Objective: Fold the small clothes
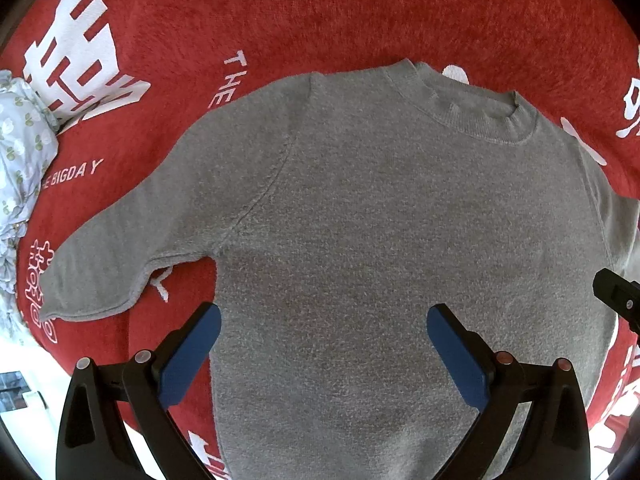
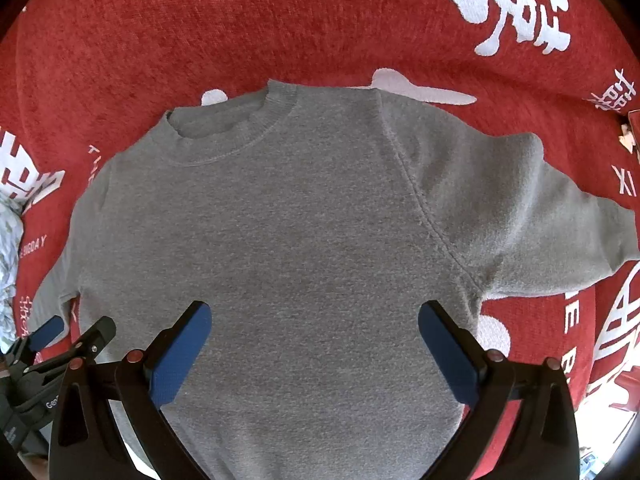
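Observation:
A small grey knit sweater (image 1: 360, 216) (image 2: 304, 224) lies flat on a red blanket, collar away from me, both sleeves spread out to the sides. My left gripper (image 1: 324, 320) hangs open above the sweater's lower body near its left edge, blue pads wide apart with nothing between them. My right gripper (image 2: 314, 318) is likewise open over the lower body, closer to the right armpit seam. The left sleeve (image 1: 120, 248) ends near the blanket's left side; the right sleeve (image 2: 540, 216) reaches right. Each gripper shows at the edge of the other's view.
The red blanket (image 1: 320, 12) (image 2: 200, 20) carries white characters and lettering. A pale floral cloth (image 1: 20, 152) bunches at the left edge. A white floor strip (image 1: 24, 380) shows past the blanket's lower left.

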The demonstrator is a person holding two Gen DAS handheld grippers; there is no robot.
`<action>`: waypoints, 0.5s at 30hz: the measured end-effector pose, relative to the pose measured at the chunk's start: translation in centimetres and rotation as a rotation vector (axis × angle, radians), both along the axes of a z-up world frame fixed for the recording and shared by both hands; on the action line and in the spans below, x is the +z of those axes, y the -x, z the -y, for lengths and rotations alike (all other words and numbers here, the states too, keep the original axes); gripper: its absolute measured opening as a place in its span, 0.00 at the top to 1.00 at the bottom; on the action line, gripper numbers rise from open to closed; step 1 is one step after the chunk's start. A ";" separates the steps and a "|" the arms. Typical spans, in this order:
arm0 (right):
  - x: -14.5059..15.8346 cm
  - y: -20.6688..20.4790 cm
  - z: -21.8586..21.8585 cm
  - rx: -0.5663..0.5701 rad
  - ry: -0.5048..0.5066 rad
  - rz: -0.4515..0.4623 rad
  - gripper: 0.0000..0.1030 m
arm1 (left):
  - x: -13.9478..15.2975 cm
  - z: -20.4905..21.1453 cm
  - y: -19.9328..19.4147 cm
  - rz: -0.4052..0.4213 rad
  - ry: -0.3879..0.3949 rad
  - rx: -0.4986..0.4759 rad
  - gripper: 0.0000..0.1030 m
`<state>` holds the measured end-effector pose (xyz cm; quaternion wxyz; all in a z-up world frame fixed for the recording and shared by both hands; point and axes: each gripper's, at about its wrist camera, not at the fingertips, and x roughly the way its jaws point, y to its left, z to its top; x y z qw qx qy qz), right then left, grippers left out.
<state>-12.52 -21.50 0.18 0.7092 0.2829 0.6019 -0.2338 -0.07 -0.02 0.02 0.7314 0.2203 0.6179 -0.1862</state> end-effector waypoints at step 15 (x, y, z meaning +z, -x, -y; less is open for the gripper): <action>0.1 0.1 -0.2 0.001 -0.001 0.005 0.00 | -0.4 -0.3 -0.1 0.007 -0.001 -0.001 0.00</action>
